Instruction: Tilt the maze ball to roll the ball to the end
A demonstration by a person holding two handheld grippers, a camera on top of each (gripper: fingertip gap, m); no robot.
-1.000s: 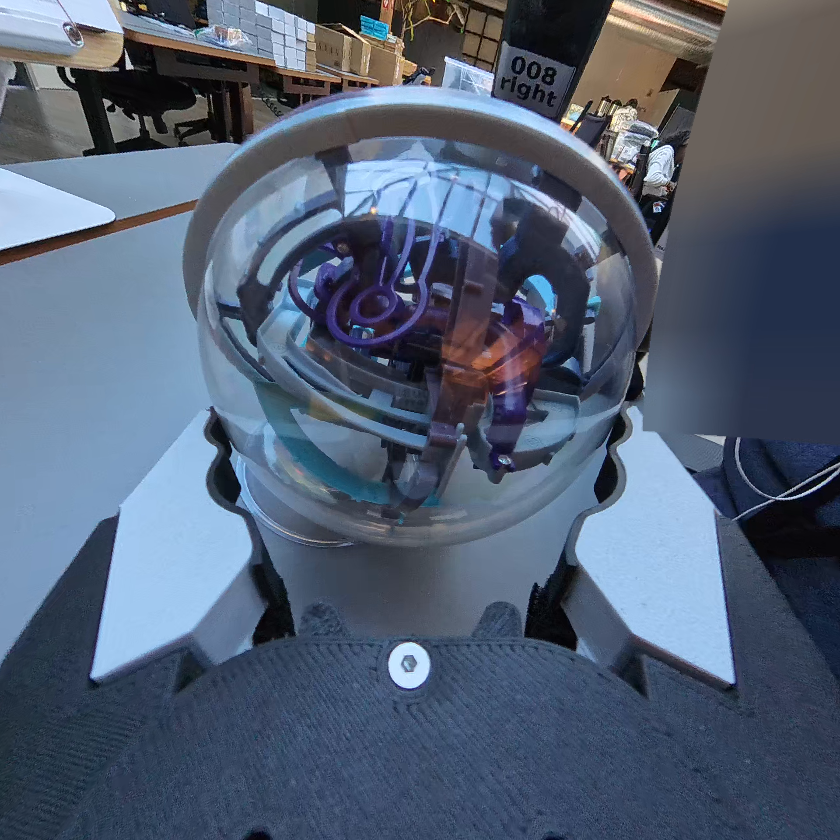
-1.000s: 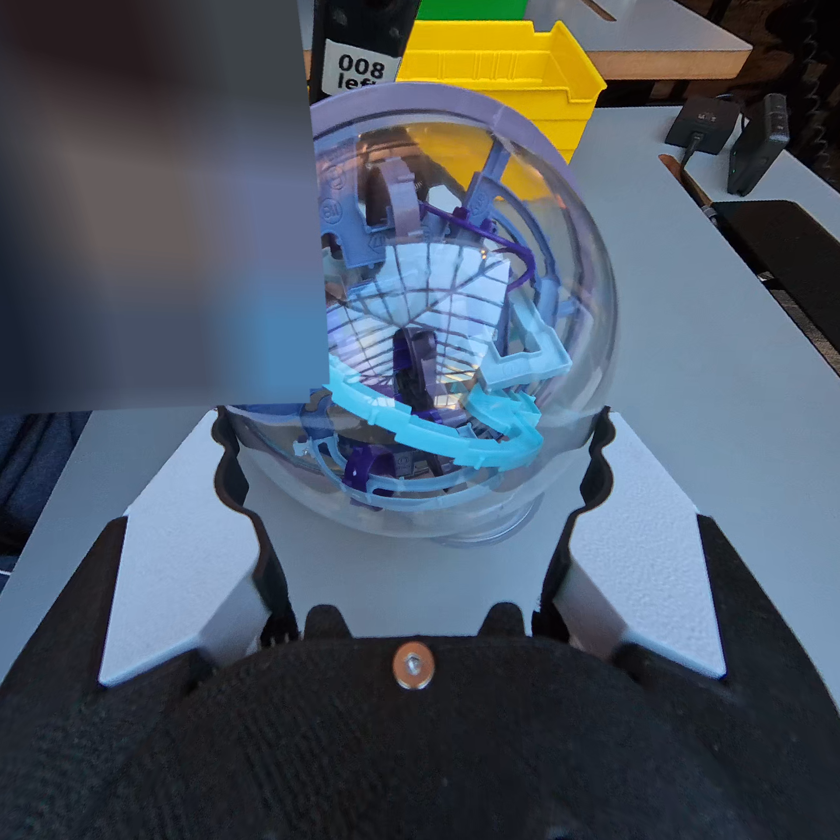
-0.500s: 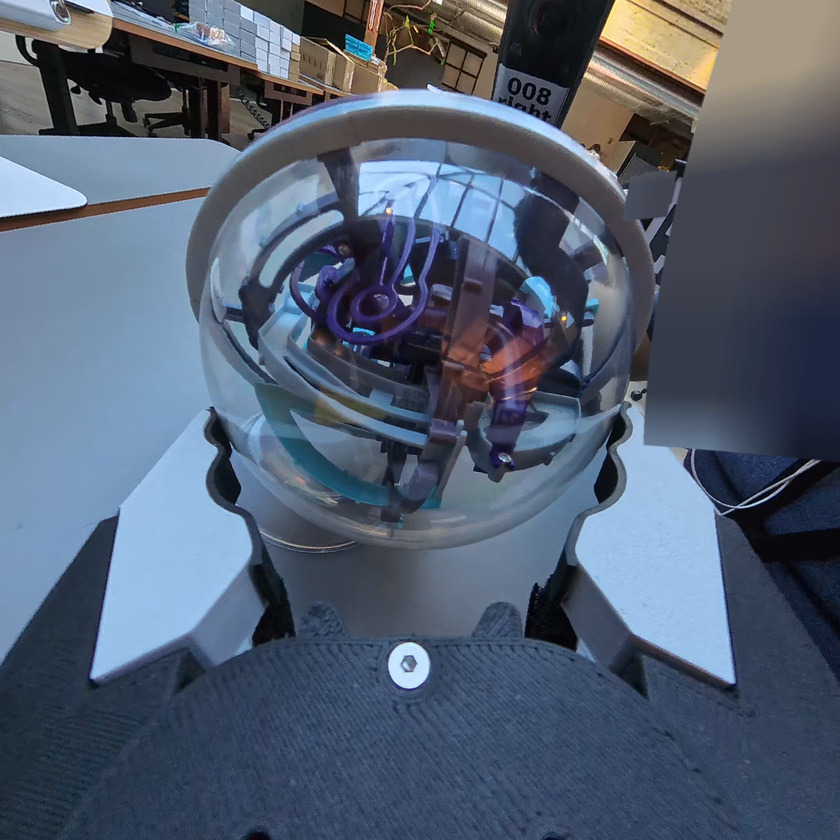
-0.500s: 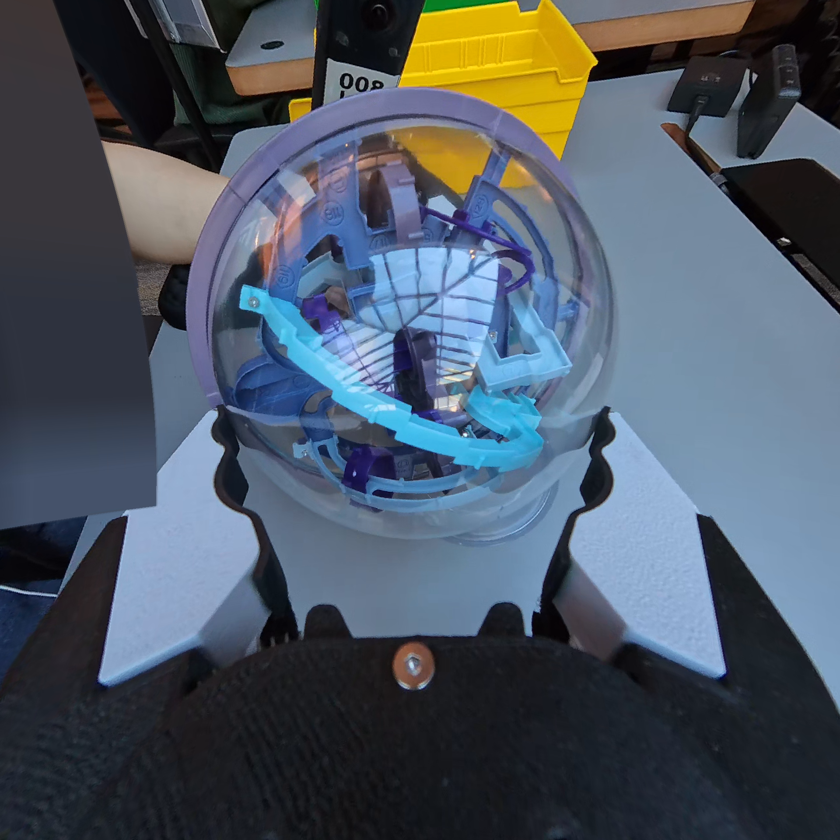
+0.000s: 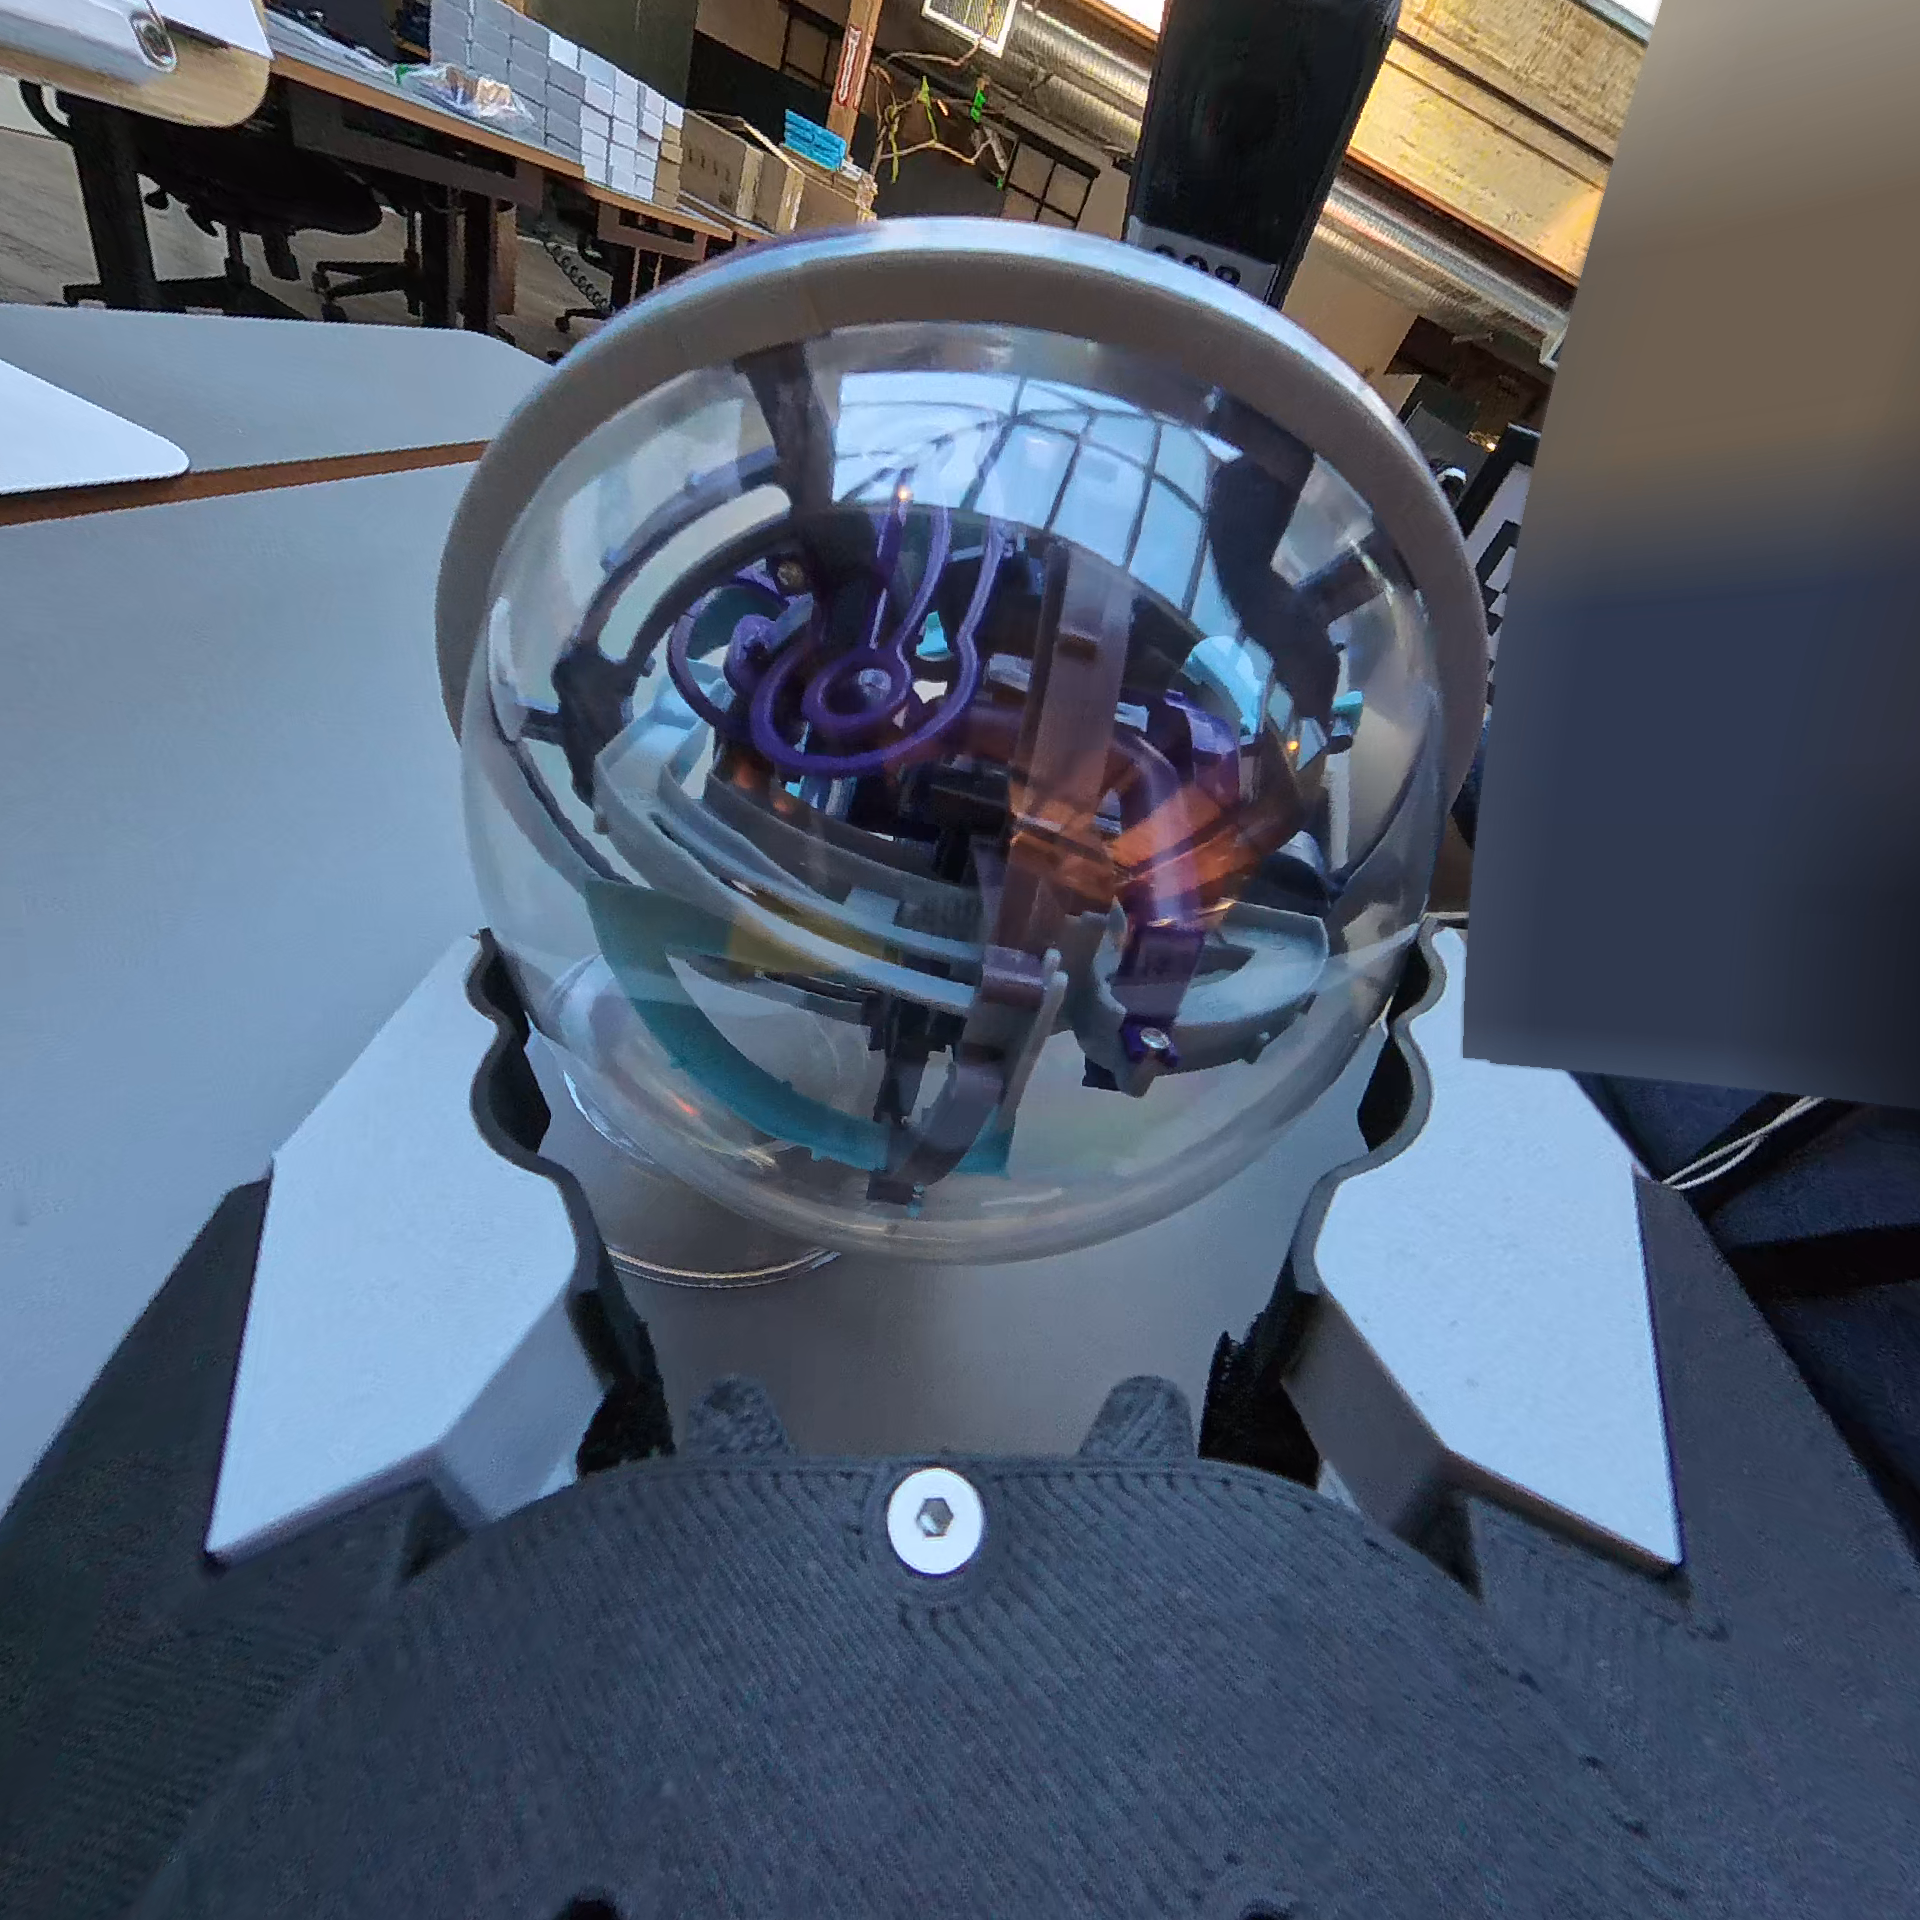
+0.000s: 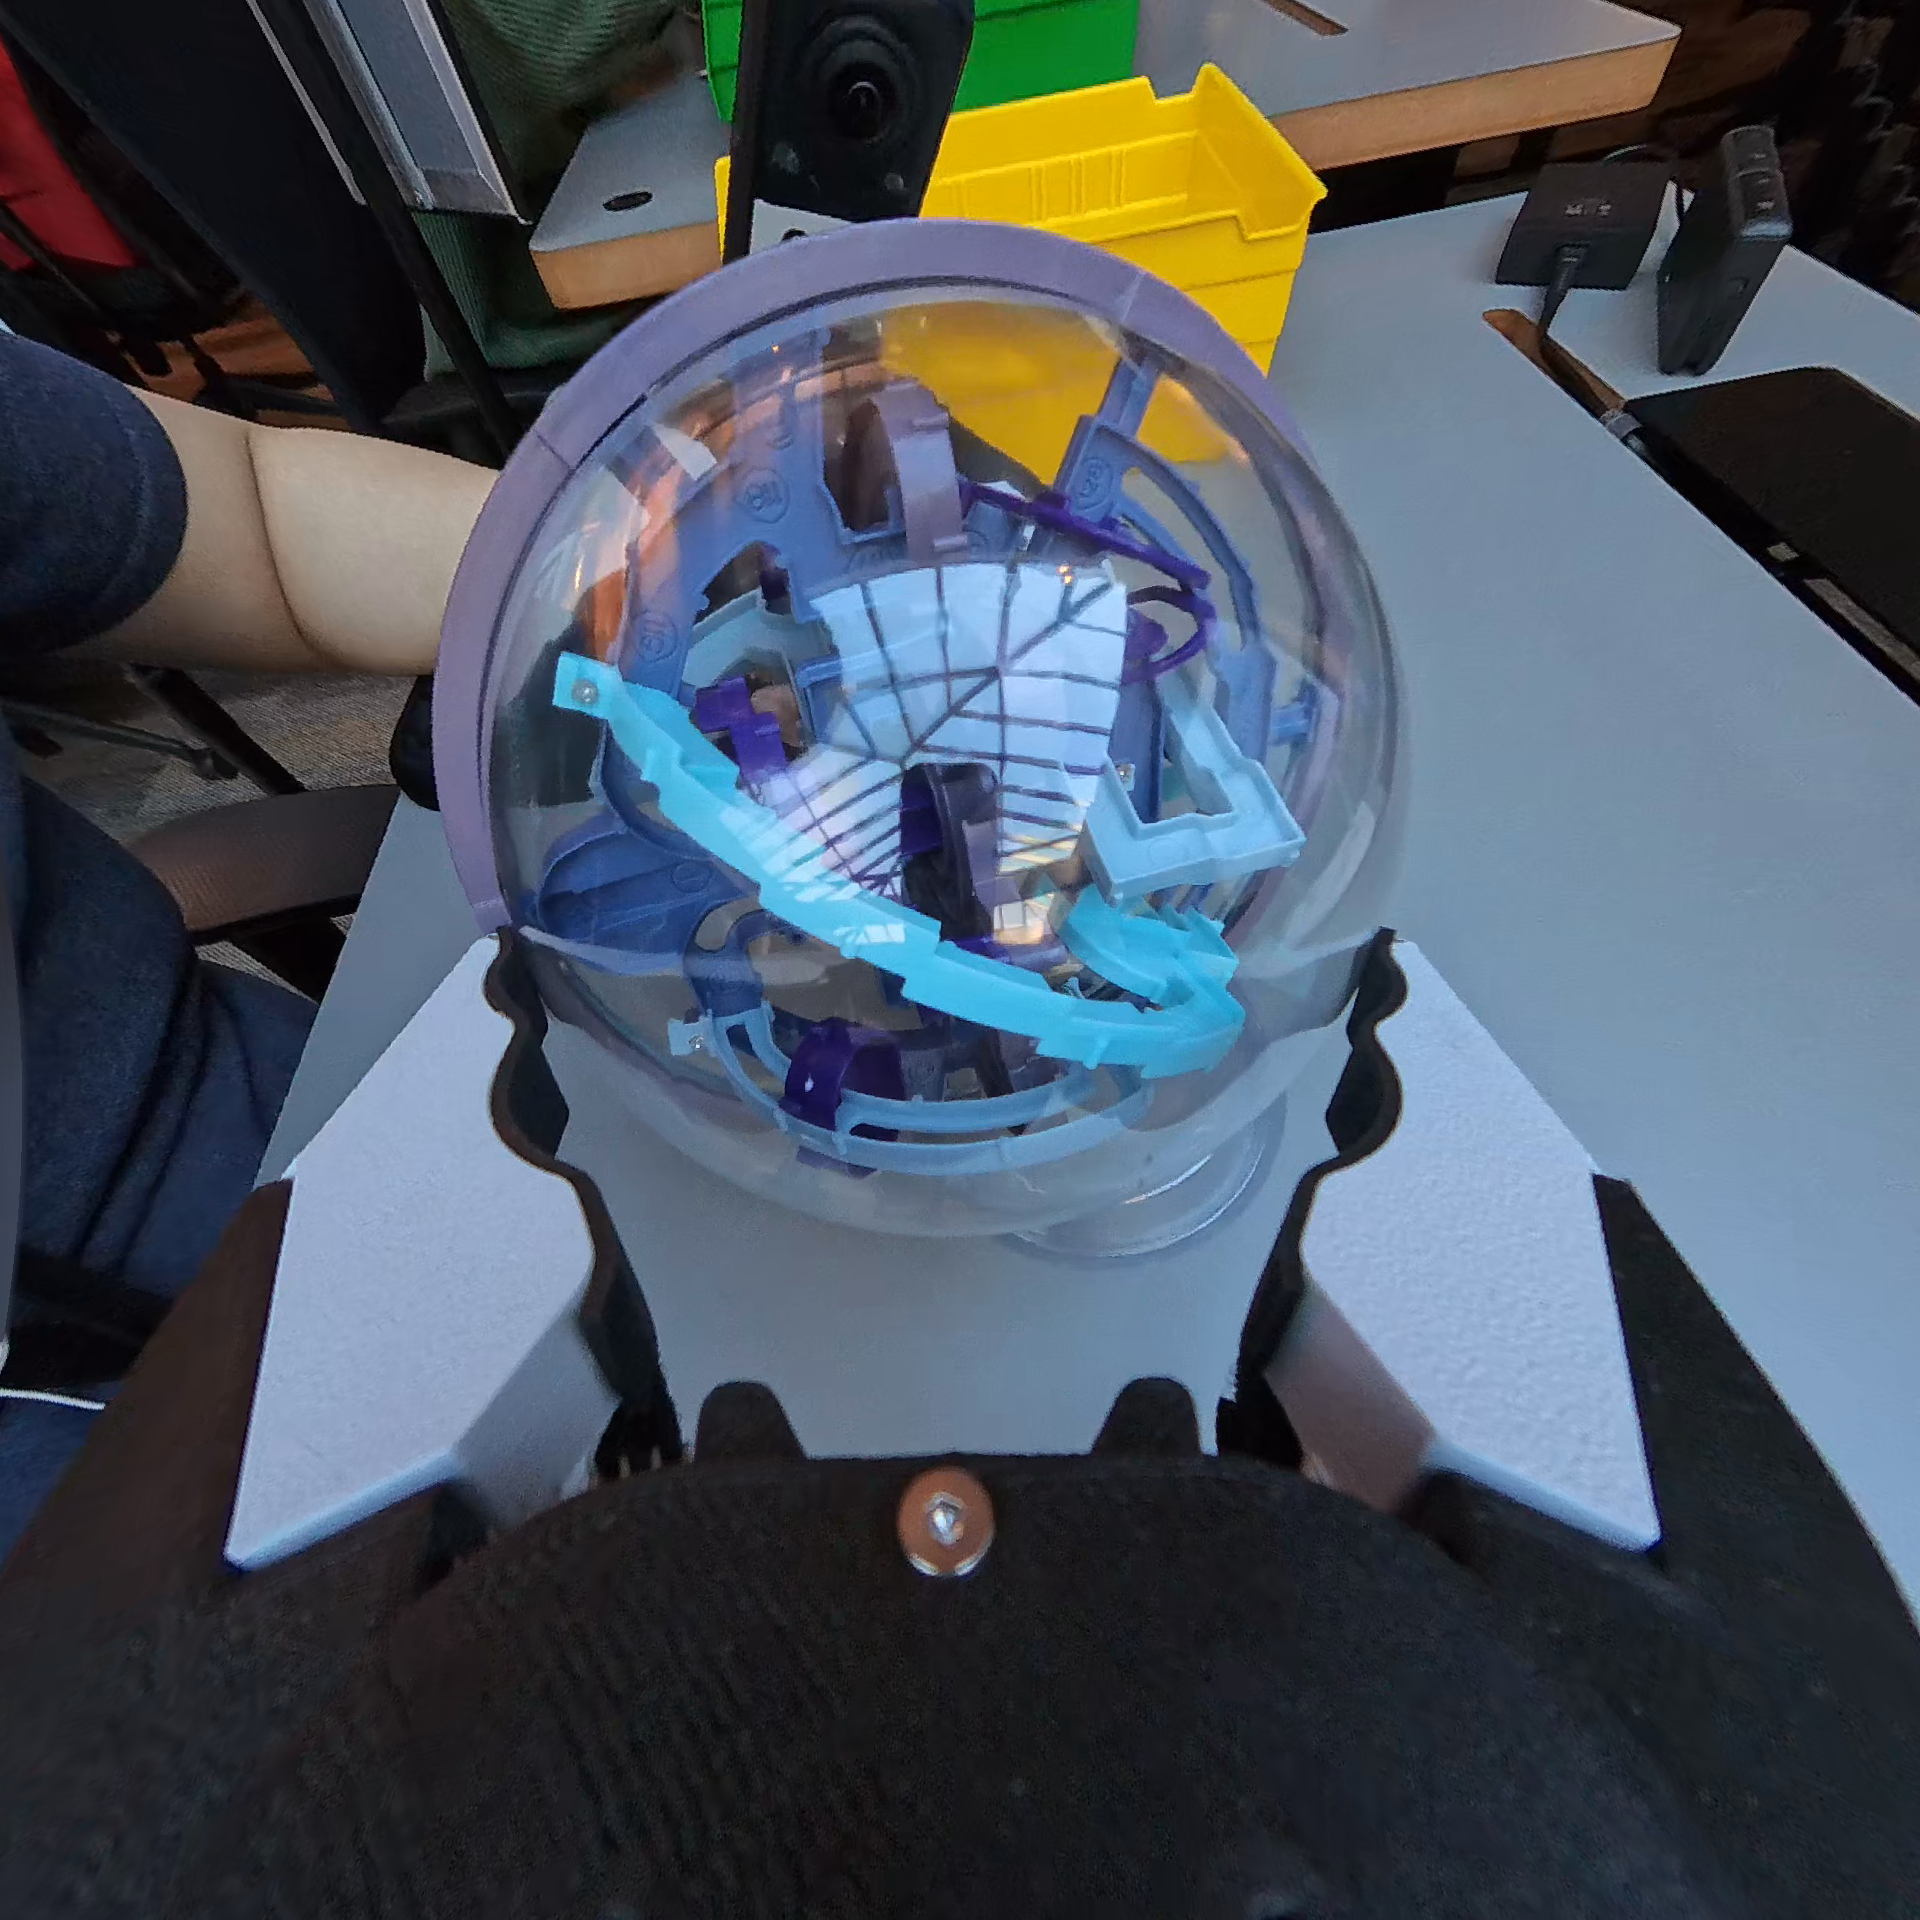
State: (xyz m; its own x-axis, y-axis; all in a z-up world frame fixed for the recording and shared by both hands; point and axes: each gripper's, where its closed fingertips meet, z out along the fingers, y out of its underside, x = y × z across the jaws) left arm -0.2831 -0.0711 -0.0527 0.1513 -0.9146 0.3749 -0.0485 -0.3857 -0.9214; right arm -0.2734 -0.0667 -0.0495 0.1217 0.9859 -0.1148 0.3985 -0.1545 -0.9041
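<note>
The maze ball [image 5: 951, 727] is a clear sphere with a grey seam ring and purple, grey and teal tracks inside. My left gripper [image 5: 951, 966] is shut on its lower sides. My right gripper [image 6: 940, 956] is shut on the same maze ball [image 6: 914, 748] from the opposite side, where light blue and purple tracks show. The ball hangs tilted just above the grey table [image 5: 208, 779]. Its clear round stand [image 5: 717, 1257] rests on the table under the ball's left part, and also shows in the right wrist view [image 6: 1195, 1216]. I cannot make out the small rolling ball inside.
A yellow bin [image 6: 1122, 197] and a green bin [image 6: 1039, 42] stand behind the ball. Black devices [image 6: 1725, 239] and a black pad [image 6: 1808, 468] lie at the right. A person's arm [image 6: 312, 561] is at the left. Desks with boxes [image 5: 623, 135] stand far back.
Both grippers have pitched upward with the ball held between them. The background has slid down in both views. The stand now sits more off to one side under the ball.
</note>
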